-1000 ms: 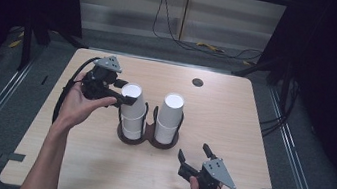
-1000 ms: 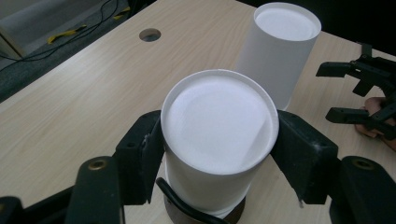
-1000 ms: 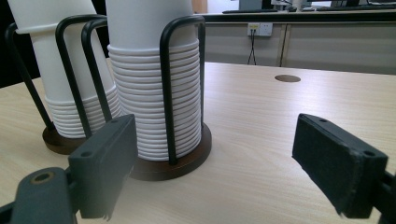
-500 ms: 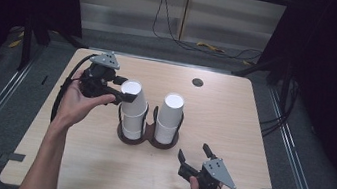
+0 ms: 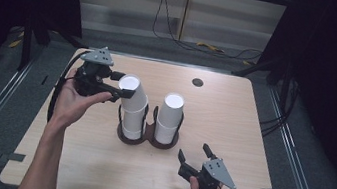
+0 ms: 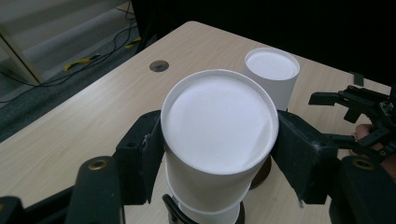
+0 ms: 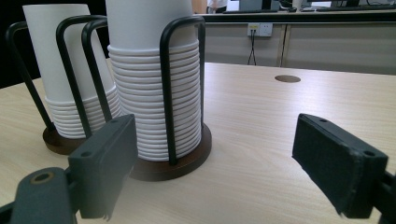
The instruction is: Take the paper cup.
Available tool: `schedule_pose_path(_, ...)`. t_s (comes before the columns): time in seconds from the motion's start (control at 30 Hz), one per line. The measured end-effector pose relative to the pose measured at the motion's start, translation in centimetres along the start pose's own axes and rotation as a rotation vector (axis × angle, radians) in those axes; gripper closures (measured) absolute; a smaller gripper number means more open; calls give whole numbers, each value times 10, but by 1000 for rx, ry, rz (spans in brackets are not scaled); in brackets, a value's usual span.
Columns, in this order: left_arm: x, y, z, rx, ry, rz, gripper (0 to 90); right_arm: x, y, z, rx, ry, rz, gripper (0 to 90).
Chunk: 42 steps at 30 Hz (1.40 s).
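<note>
The top cup (image 6: 219, 140) of the left stack (image 5: 132, 119) is what I am after. It sits upside down, its flat white base facing up, tilted away from the cups below it but with its rim not yet free of them. My left claw (image 5: 116, 86) has it clamped, one black pad pressed to each side just under the base, as the left gripper view shows plainly. The stack stands in one ring of a dark two-ring wire holder (image 5: 147, 137) in the middle of the worktop (image 5: 252, 132); the second stack (image 5: 169, 117) stands upright in the other ring, just beside it, and nothing touches it.

I judge this to be the peeling step: the cup is gripped and partly levered loose, not yet lifted clear. The next move calls for a straight pull up along the stack's axis, easing off the tilt so the rim does not drag the cup under it along or catch the wire hoops. I should squeeze no harder, since thin paper walls would likely buckle.

My right claw (image 5: 194, 160) rests low near the front edge of the worktop, jaws spread wide and holding nothing, pointed at the holder's base. It could steady that base if the stack rises with the cup.
</note>
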<state>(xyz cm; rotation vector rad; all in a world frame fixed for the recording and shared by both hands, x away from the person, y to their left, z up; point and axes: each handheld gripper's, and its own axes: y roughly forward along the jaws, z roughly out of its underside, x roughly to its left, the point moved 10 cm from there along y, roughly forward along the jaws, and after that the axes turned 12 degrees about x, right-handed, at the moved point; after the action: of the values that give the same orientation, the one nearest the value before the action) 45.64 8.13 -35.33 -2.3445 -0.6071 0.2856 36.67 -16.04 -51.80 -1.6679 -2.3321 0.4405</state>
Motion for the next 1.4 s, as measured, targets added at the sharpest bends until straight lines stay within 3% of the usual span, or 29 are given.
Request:
schedule_pose_path(0.5, -11, -21, -6, -91, 28, -7, 362, 0, 0, 0, -3, -2, 1, 139)
schedule_pose_path(0.83, -27, -25, -1, -138, 53, 3, 362, 0, 0, 0, -4, 3, 1, 138)
schedule_pose_path(0.97, -33, -24, 4, -137, 58, 8, 361, 0, 0, 0, 0, 2, 0, 137)
schedule_pose_path(1.17, -42, -23, 11, -159, 51, 42, 361, 0, 0, 0, 0, 2, -3, 137)
schedule_pose_path(1.27, -48, -27, 13, -199, 38, 70, 361, 0, 0, 0, 2, 5, -6, 136)
schedule_pose_path(1.4, -52, -23, 19, -180, 41, 66, 361, 1, 1, 0, 4, 0, -23, 133)
